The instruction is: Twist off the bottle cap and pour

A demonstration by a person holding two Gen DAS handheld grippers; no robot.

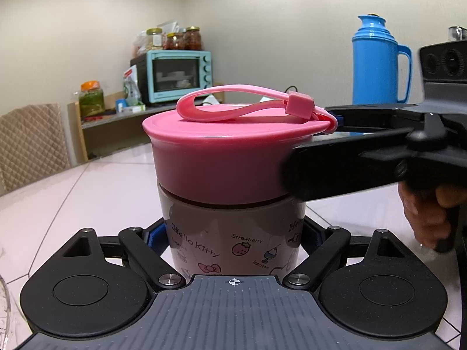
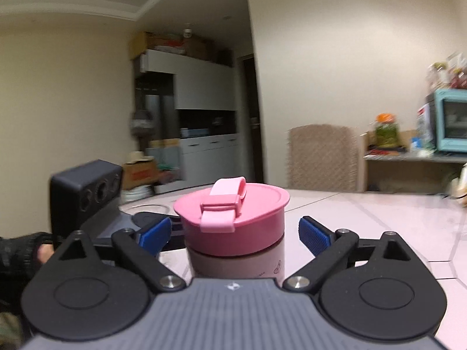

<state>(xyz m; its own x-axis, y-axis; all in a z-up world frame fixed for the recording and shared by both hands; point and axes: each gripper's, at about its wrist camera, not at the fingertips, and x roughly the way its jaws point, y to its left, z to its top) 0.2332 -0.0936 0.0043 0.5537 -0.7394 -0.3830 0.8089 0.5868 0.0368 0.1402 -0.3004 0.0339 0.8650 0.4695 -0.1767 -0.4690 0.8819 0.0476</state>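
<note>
A pale Hello Kitty bottle (image 1: 233, 239) with a wide pink screw cap (image 1: 221, 157) and a pink strap loop stands upright on the table. My left gripper (image 1: 233, 237) is shut on the bottle's body, its blue pads (image 1: 156, 237) pressed on both sides. My right gripper (image 2: 235, 233) is open around the pink cap (image 2: 233, 221), its blue pads (image 2: 313, 233) a little apart from the cap on each side. In the left wrist view the right gripper reaches in from the right at cap height, one finger (image 1: 335, 172) by the cap's near side.
The bottle stands on a glossy pinkish tiled table (image 1: 102, 192). A blue thermos jug (image 1: 378, 61) stands at the back right. A chair (image 2: 322, 157), a shelf with a teal toaster oven (image 1: 178, 74) and jars lie beyond. A glass rim (image 1: 4, 306) shows at far left.
</note>
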